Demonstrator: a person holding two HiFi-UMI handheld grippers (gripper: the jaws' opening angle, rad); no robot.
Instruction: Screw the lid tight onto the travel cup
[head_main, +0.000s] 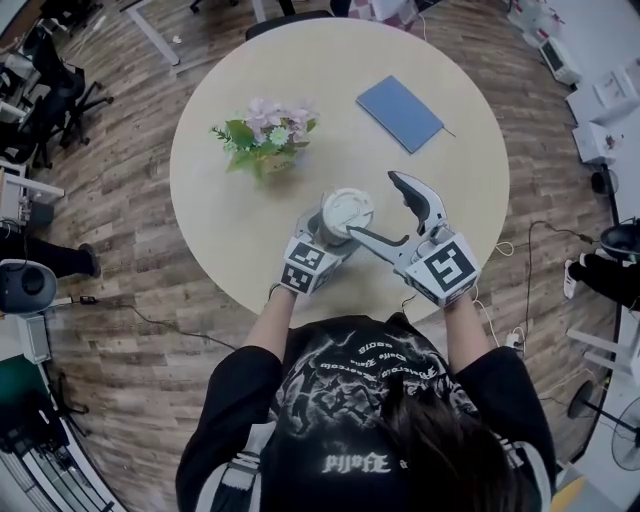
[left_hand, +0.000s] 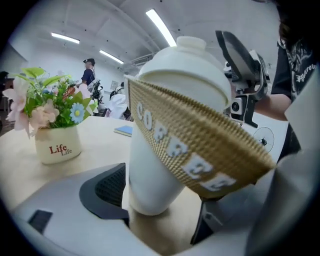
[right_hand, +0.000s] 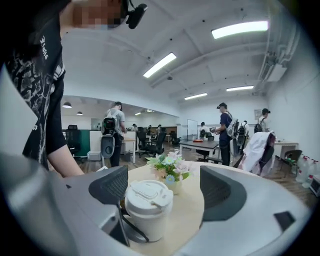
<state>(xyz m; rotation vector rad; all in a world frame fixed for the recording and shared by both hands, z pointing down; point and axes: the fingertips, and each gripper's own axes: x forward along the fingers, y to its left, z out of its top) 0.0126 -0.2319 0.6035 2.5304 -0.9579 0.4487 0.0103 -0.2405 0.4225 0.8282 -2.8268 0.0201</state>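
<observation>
Left tool (head_main: 325, 243) is closed on the lower body of the travel cup (head_main: 345, 213), under the woven sleeve (left_hand: 200, 145) with the letters on it. The cup stands upright on the round bench (head_main: 230, 220), a little toward 6 o'clock from the middle, which is the side of the person. The white lid (right_hand: 148, 193) sits on top of the cup; I cannot tell if its thread has caught.

The right tool (head_main: 372, 205) comes from about 4 o'clock of the cup, with its jaws wide apart and nothing between them gripped. In the right gripper view the lid is not centred: it is just beside one jaw and well apart from the other.

I think the danger is here. If the jaws close like this, the near one may push the lid sideways first, so it could tilt and go on crooked. Also the left hold is low on a smooth wall, so during the twist the cup may turn together with the lid, or lean toward the flower pot (head_main: 265, 140) at 10 o'clock. The blue notebook (head_main: 400, 112) at 1 o'clock is far enough.
</observation>
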